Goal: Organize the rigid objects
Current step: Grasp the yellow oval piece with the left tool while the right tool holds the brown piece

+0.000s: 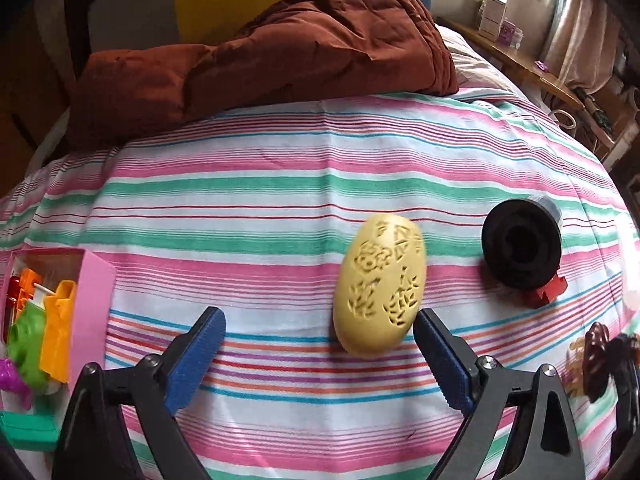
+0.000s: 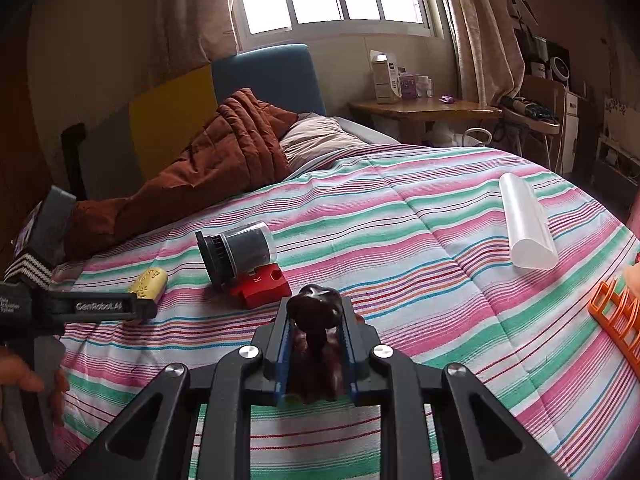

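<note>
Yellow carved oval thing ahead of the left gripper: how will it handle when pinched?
The yellow carved oval block looks rigid, so it probably won't deform. Its rounded, smooth sides may slip between the open left gripper. Lying on the soft striped bedsheet, it might rock or sink if pushed.

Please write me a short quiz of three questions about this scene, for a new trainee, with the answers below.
1. True or false: the left gripper is shut on the yellow carved oval block.
2. What does the right gripper hold?
   A. a dark brown glossy figurine
   B. a red plastic block
   C. a translucent white tube
3. Fill in: the black and grey cylinder lies on its ____ on the striped bedsheet.

Key: 1 false; 2 A; 3 side.
</note>
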The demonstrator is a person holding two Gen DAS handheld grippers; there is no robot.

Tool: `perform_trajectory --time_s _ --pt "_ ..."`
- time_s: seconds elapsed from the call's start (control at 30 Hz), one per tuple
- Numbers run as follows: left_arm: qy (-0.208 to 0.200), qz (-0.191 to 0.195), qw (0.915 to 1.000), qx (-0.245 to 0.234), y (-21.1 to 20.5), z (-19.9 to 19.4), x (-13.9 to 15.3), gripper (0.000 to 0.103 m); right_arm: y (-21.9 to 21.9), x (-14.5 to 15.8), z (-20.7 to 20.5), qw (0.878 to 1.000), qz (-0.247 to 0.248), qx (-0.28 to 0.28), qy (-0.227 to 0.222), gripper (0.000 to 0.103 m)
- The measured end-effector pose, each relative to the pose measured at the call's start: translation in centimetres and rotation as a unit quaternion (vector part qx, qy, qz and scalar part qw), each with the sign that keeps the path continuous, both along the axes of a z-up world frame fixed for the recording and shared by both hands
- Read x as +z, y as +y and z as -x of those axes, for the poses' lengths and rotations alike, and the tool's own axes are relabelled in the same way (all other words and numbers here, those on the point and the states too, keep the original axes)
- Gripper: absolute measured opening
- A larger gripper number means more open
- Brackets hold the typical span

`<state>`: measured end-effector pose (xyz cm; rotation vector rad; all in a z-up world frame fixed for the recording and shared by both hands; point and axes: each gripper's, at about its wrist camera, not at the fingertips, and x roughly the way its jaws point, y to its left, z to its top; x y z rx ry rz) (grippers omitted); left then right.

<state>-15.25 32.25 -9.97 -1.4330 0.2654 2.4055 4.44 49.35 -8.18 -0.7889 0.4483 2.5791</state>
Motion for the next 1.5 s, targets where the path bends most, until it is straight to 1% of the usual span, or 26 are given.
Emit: perform_trajectory --time_s 0.1,0.2,0.27,0.33,0.4,0.47,0.5,0.53,0.57,0.6,0.63,0.7,0.77,0.83,1.03,1.2,1.37,1.5 --pt "0.007 -0.030 0.9995 0.001 -1.6 0.2 0.8 0.095 0.0 0.0 -0.1 1.000 -0.001 0.000 0.000 0.021" --pt "0.033 -0.035 0.9987 -0.016 -1.0 0.2 1.7 0.097 -0.1 0.0 0.0 1.000 -0.003 -0.001 -0.002 0.021" --pt "0.058 -0.021 0.9970 -0.048 0.7 0.2 2.2 0.098 -0.1 0.0 0.0 1.000 -0.002 -0.001 -0.001 0.021" --pt "0.084 0.005 0.9927 -0.086 2.5 0.1 2.3 0.098 -0.1 0.0 0.1 1.000 -0.001 0.000 -0.001 0.021" --pt "0.095 0.030 0.9888 -0.111 4.2 0.2 1.6 0.098 -0.1 0.0 0.1 1.000 -0.001 -0.001 -0.001 0.021" --pt "0.092 0.040 0.9859 -0.134 5.0 0.2 0.9 0.096 -0.1 0.0 0.1 1.000 -0.002 0.000 -0.001 0.021" --pt "0.086 0.043 0.9845 -0.147 5.3 0.1 0.5 0.088 -0.1 0.0 0.0 1.000 -0.002 -0.001 -0.001 0.021" --pt "0.080 0.045 0.9835 -0.156 5.5 -0.2 0.2 0.073 0.0 0.0 0.0 1.000 -0.001 -0.001 0.000 0.021" --pt "0.068 0.045 0.9833 -0.163 5.6 -0.3 -0.3 0.067 0.0 0.0 0.0 1.000 0.000 -0.001 0.000 0.021" --pt "0.064 0.040 0.9841 -0.161 5.6 -0.5 -0.6 0.063 0.0 0.0 0.0 1.000 0.000 -0.001 0.000 0.021" --pt "0.065 0.024 0.9850 -0.158 5.3 -0.7 -0.5 0.054 0.0 0.0 0.0 1.000 0.000 -0.001 0.000 0.021" --pt "0.062 0.014 0.9854 -0.158 5.2 -1.0 -0.6 0.045 0.0 0.0 0.0 1.000 -0.001 -0.001 0.000 0.021" --pt "0.062 0.011 0.9854 -0.158 4.9 -1.4 -0.5 0.044 0.0 0.0 0.0 1.000 -0.001 -0.001 0.000 0.021" --pt "0.055 -0.005 0.9864 -0.155 4.4 -1.7 -0.5 0.044 0.0 0.0 -0.1 1.000 -0.001 -0.001 0.000 0.021" --pt "0.054 -0.028 0.9888 -0.136 2.3 -3.5 -0.5 0.044 -0.3 0.0 0.1 1.000 -0.010 -0.002 -0.004 0.021" --pt "0.038 -0.046 0.9893 -0.133 0.8 -5.5 -0.3 0.044 -0.5 0.0 0.2 1.000 -0.019 -0.002 -0.010 0.020" --pt "0.030 -0.070 0.9899 -0.120 -1.5 -7.9 0.5 0.044 -0.7 0.0 0.4 0.999 -0.027 -0.004 -0.017 0.020" --pt "0.040 -0.085 0.9881 -0.122 -3.4 -9.8 1.7 0.044 -0.9 0.1 0.5 0.999 -0.034 -0.004 -0.021 0.020"
